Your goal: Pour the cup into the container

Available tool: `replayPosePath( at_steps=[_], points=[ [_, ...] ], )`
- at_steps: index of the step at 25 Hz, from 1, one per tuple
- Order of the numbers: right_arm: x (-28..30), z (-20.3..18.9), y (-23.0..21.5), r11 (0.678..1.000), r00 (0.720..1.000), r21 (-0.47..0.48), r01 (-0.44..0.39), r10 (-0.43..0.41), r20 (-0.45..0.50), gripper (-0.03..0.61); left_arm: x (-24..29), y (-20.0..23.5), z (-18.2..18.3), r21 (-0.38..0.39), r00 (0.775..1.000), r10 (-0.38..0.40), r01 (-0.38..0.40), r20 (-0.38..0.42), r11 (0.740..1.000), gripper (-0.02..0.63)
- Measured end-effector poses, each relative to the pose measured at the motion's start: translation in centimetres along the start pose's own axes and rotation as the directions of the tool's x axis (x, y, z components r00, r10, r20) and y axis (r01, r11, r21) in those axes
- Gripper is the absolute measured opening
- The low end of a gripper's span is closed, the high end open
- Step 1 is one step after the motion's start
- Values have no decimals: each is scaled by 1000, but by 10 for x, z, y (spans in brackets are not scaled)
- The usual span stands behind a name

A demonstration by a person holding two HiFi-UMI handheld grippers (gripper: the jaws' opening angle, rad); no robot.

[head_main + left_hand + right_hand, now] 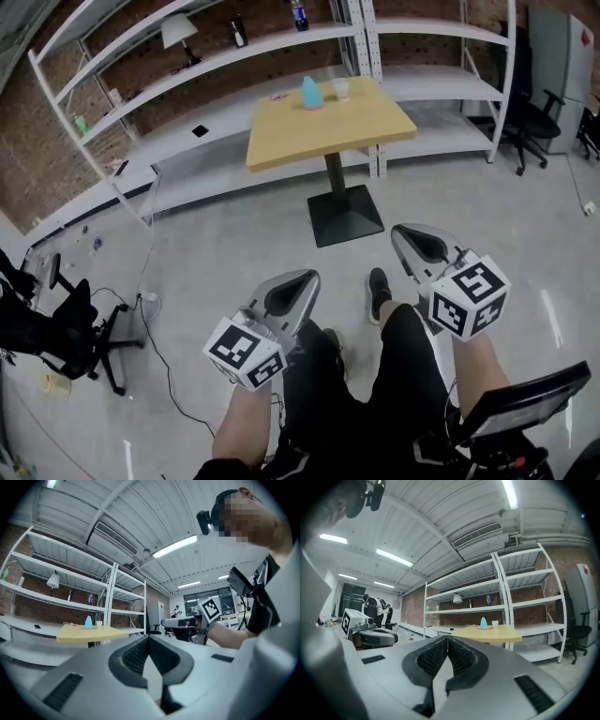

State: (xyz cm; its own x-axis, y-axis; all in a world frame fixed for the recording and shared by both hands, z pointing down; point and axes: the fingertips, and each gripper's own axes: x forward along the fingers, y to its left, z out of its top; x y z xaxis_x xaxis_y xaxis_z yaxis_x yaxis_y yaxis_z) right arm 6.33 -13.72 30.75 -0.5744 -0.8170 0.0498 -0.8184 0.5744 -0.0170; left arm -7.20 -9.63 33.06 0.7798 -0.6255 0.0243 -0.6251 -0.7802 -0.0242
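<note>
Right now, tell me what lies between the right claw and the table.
Head view: only bare floor and the table's black foot; nothing else stands between the right claw and the table.

from your head view the cup point(340, 88) on the far table point(281, 141) is too small to tell whether anything is in it. the top of the blue container point(311, 94) beside it is too small to make out. the bottles point(298, 14) on the shelf can't be read. your forearms point(246, 427) run off the bottom edge; the black chair point(56, 328) is cut by the left edge.
</note>
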Motion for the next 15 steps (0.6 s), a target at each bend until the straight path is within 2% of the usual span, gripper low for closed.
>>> replayPosePath(
  at_steps=[9, 15],
  points=[
    [-94, -24, 100, 1000, 999, 7, -17, 17, -28, 3, -102, -85, -7, -29, 999, 25, -24, 24, 999, 0],
    [-174, -21, 148, 1000, 1000, 13, 1, -1, -17, 2, -160, -152, 0, -30, 998, 47, -46, 30, 998, 0]
  ],
)
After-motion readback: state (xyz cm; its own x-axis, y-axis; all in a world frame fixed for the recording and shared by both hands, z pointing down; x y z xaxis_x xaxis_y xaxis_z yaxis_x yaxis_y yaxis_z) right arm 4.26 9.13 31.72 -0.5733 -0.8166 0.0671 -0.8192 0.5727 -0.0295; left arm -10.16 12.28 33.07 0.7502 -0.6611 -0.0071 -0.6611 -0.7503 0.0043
